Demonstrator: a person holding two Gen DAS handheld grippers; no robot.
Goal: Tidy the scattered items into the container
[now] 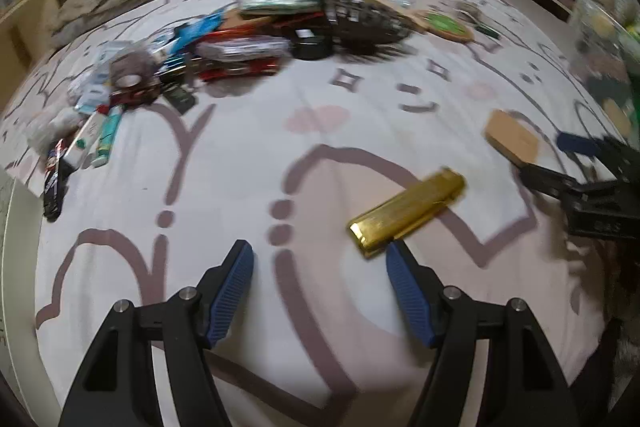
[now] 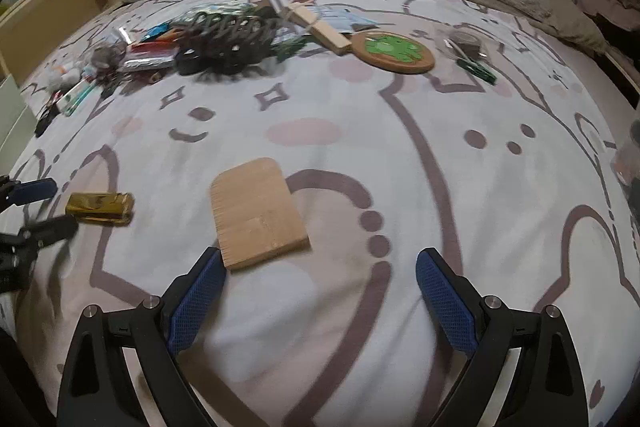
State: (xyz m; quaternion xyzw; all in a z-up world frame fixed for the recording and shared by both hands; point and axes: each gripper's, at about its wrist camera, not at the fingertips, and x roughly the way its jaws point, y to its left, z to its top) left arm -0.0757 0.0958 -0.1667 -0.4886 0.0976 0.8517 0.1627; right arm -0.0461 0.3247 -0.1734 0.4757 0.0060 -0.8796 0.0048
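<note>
Both sets of fingers stood apart and empty. The left gripper [image 1: 320,287] hung beside the gold bar [image 1: 406,215], the right gripper [image 2: 320,303] beside the wooden comb [image 2: 258,213] (both lay on the bed [image 2: 340,327]). Each needed centring across its item's narrow width before closing.

Two wrist fisheyes, low and steeply downward over the bedspread [image 1: 224,163], both sharing the gold bar [image 1: 406,215] and far clutter.
</note>
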